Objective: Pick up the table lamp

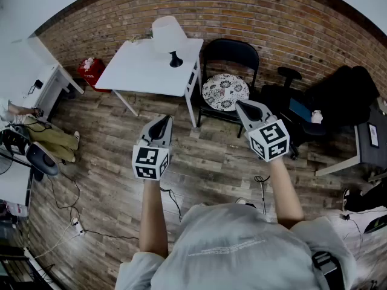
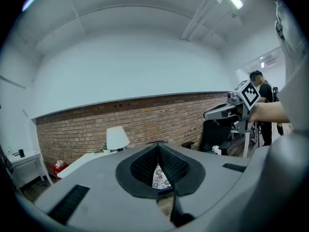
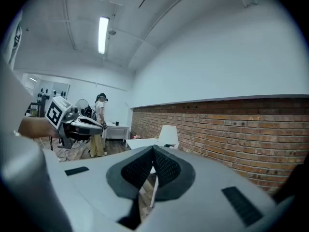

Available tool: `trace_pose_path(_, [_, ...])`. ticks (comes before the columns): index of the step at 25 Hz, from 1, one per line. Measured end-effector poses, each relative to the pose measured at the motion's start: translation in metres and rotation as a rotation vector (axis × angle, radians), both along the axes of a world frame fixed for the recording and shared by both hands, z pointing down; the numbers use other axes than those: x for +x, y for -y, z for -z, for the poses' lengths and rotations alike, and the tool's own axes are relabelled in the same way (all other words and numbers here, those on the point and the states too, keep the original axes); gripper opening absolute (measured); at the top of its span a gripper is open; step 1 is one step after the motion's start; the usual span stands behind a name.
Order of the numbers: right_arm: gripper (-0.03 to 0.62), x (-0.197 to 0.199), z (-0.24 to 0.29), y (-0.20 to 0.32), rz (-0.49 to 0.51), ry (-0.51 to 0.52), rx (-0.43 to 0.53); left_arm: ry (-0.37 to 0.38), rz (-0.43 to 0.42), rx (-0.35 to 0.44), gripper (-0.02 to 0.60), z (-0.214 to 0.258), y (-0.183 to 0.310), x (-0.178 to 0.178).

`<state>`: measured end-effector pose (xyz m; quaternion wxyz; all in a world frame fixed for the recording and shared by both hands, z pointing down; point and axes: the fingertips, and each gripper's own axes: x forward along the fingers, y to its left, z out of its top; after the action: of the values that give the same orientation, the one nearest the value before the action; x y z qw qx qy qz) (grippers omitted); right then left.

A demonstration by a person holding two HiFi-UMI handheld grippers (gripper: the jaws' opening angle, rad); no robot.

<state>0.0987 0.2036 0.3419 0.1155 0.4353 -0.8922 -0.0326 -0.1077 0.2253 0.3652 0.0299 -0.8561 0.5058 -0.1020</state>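
The table lamp [image 1: 168,36] has a white shade and a black base, and it stands near the far right corner of a white table [image 1: 139,71] against the brick wall. Both grippers hover over the wooden floor, well short of the table. My left gripper [image 1: 164,121] is shut and empty, pointing toward the table's front edge. My right gripper [image 1: 242,106], also shut with nothing in it, hangs before the chair to the right. The left gripper view shows the lamp [image 2: 117,137] far off to the left of the shut jaws. In the right gripper view the lamp [image 3: 168,135] stands just above the shut jaws.
A black folding chair with a floral cushion [image 1: 225,92] stands right of the table. An office chair [image 1: 296,104] and dark clutter fill the right side. A red object [image 1: 89,69] sits left of the table. Cables [image 1: 72,222] trail over the floor. A person [image 3: 99,124] stands by a white desk.
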Motion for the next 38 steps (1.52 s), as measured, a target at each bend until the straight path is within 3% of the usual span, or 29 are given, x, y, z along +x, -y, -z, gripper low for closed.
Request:
trace_pose_path(10, [0.002, -0.029, -0.005, 0.004, -0.017, -0.013, -0.01, -0.01, 0.046, -0.019, 0.015, -0.007, 0.002, -0.05])
trace_pose_path(18, [0.002, -0.061, -0.003, -0.006, 0.028, -0.016, -0.02, 0.006, -0.05, -0.013, 0.015, -0.011, 0.0, -0.063])
trace_pose_path(21, [0.002, -0.067, 0.001, -0.003, 0.021, 0.008, -0.041, -0.004, -0.05, -0.022, 0.014, -0.015, 0.005, -0.074])
trace_pose_path(25, [0.0, -0.072, -0.005, 0.002, 0.008, -0.067, -0.05, -0.043, -0.036, -0.037, 0.015, -0.017, 0.013, -0.086])
trace_pose_path(32, [0.0, -0.075, -0.024, 0.032, 0.043, -0.062, -0.091, -0.027, -0.008, -0.074, 0.015, -0.034, 0.039, -0.085])
trace_pose_path(38, [0.0, -0.068, -0.029, 0.093, 0.096, -0.051, -0.078, -0.011, 0.033, -0.089, 0.017, -0.039, 0.086, -0.076])
